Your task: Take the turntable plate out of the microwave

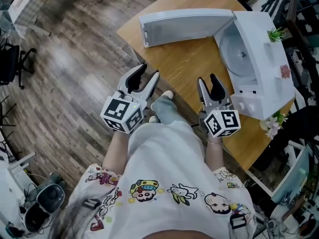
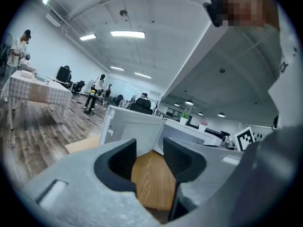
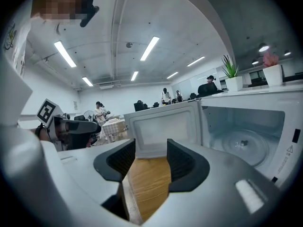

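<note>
Inside open microwave (door wide), turntable plate rests.

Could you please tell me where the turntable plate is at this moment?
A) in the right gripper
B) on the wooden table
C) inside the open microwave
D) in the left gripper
C: the turntable plate lies flat on the floor of the microwave, whose door stands open. The left gripper and right gripper are both open and empty.

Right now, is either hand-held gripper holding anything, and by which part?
Nothing is held. The left hand-held gripper and right hand-held gripper are both open and empty; the turntable plate lies inside the microwave.
</note>
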`<state>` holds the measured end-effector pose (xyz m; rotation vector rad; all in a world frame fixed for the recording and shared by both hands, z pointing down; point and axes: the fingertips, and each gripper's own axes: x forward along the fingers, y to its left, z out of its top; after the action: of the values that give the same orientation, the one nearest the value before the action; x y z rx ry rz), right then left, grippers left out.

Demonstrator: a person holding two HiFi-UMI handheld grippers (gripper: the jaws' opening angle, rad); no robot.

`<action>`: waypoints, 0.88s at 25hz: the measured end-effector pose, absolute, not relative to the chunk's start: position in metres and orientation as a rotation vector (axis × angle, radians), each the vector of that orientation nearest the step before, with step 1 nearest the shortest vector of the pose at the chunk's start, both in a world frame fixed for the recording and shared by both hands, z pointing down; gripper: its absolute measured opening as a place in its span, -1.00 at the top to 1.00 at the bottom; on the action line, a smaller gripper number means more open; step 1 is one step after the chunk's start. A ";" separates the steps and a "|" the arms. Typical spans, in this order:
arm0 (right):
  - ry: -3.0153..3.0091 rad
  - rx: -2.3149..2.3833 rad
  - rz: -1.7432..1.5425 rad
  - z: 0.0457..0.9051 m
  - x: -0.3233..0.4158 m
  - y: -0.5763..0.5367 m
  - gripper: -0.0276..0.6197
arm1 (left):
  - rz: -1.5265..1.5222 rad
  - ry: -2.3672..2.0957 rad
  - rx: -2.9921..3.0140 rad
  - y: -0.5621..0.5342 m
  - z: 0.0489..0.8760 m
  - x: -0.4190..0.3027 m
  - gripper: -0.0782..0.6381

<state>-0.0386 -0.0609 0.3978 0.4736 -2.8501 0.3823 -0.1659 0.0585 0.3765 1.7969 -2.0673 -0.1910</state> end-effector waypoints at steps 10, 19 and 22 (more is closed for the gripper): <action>-2.822 0.719 0.470 0.392 -0.036 -0.152 0.26 | -0.117 -1.841 2.012 -0.073 0.364 -0.169 0.30; -2.785 0.938 0.464 0.390 -0.014 -0.193 0.25 | -0.061 -1.637 2.176 -0.139 0.367 -0.143 0.30; -2.754 1.051 0.471 0.389 0.002 -0.194 0.25 | -0.041 -1.557 2.228 -0.152 0.368 -0.133 0.30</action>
<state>0.0021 -0.1944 0.3888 1.0509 -2.7544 0.4714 -0.1331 -0.1521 0.3676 2.2283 -1.5573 -0.0412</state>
